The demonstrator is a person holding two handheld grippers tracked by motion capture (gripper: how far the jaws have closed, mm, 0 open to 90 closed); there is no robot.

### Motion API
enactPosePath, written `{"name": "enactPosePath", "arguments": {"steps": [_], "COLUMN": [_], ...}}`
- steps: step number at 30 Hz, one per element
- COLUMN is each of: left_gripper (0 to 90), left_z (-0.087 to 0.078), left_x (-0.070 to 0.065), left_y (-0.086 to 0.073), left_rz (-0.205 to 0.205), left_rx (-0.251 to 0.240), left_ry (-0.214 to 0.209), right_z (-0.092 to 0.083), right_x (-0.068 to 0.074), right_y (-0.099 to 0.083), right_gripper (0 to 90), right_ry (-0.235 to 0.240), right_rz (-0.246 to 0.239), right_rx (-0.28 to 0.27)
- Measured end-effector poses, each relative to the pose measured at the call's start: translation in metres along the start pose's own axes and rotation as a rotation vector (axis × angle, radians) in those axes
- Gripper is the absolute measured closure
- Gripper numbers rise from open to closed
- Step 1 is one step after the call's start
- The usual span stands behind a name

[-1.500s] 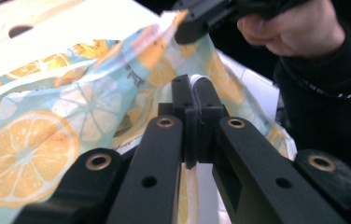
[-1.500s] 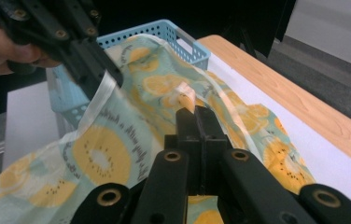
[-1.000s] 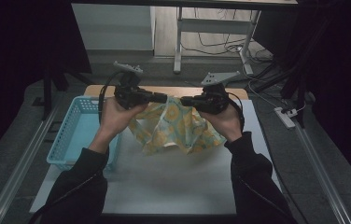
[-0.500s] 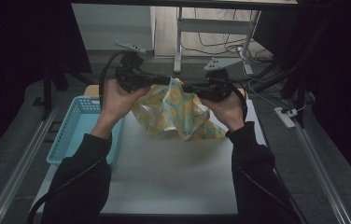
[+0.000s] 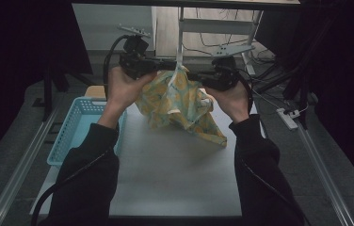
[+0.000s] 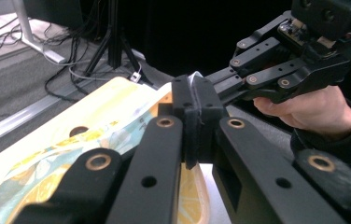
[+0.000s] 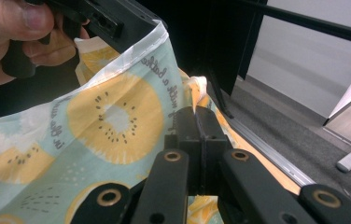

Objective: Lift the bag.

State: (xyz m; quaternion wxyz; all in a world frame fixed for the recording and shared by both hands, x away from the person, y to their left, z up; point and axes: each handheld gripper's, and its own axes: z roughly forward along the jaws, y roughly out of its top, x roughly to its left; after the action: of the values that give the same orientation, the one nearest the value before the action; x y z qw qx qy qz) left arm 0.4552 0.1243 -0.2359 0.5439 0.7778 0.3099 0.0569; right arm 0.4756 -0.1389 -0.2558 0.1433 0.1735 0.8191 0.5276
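A cloth (image 5: 180, 101) printed with yellow fruit slices on pale teal hangs above the white table (image 5: 175, 174), held up by its top edge. My left gripper (image 5: 168, 65) is shut on that edge from the left, and my right gripper (image 5: 190, 74) is shut on it from the right, the two tips close together. In the left gripper view the jaws of my left gripper (image 6: 195, 95) pinch the white hem of the cloth (image 6: 71, 149), with the right gripper (image 6: 285, 70) just beyond. In the right gripper view my right gripper (image 7: 195, 116) clamps the cloth (image 7: 103, 121).
A light blue basket (image 5: 78, 129) stands at the table's left edge beside my left forearm. Metal rails run along both sides of the table. Cables and a power strip (image 5: 289, 118) lie on the floor at the far right.
Both hands have risen and moved away from me, lifting the cloth off the table; it now hangs bunched from the two grippers, with only its lower corner near the surface.
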Motion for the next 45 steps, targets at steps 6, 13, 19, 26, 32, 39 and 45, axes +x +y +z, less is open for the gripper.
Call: {"name": "enactPosePath", "arguments": {"steps": [6,13,19,26,32,39,45], "left_gripper": [90.0,89.7,89.0,88.6,87.5,73.8,55.7], "left_z": [-0.001,0.010,0.023,0.037,0.047,0.052,0.051], "left_x": [-0.003,-0.001,0.003,0.011,0.017,0.019,0.022], "left_y": [0.007,0.006,0.002,-0.006,-0.011,-0.015,-0.024], "left_rz": [0.010,0.021,0.054,0.062,0.061,0.070,0.085], "left_rx": [-0.023,-0.029,-0.010,0.026,0.052,0.070,0.076], "left_ry": [-0.002,0.026,0.077,0.103,0.112,0.114,0.132], "right_z": [-0.007,-0.005,0.005,0.014,0.020,0.021,0.020], "right_x": [-0.004,-0.007,-0.011,-0.017,-0.020,-0.021,-0.023], "right_y": [0.006,0.005,-0.002,-0.010,-0.017,-0.022,-0.032], "right_gripper": [90.0,89.9,89.8,89.3,86.5,78.9,71.2], "right_ry": [-0.032,-0.050,-0.072,-0.084,-0.088,-0.089,-0.076], "right_rz": [-0.003,-0.003,0.001,0.016,0.026,0.050,0.077], "right_rx": [0.001,0.014,0.040,0.065,0.079,0.071,0.072]}}
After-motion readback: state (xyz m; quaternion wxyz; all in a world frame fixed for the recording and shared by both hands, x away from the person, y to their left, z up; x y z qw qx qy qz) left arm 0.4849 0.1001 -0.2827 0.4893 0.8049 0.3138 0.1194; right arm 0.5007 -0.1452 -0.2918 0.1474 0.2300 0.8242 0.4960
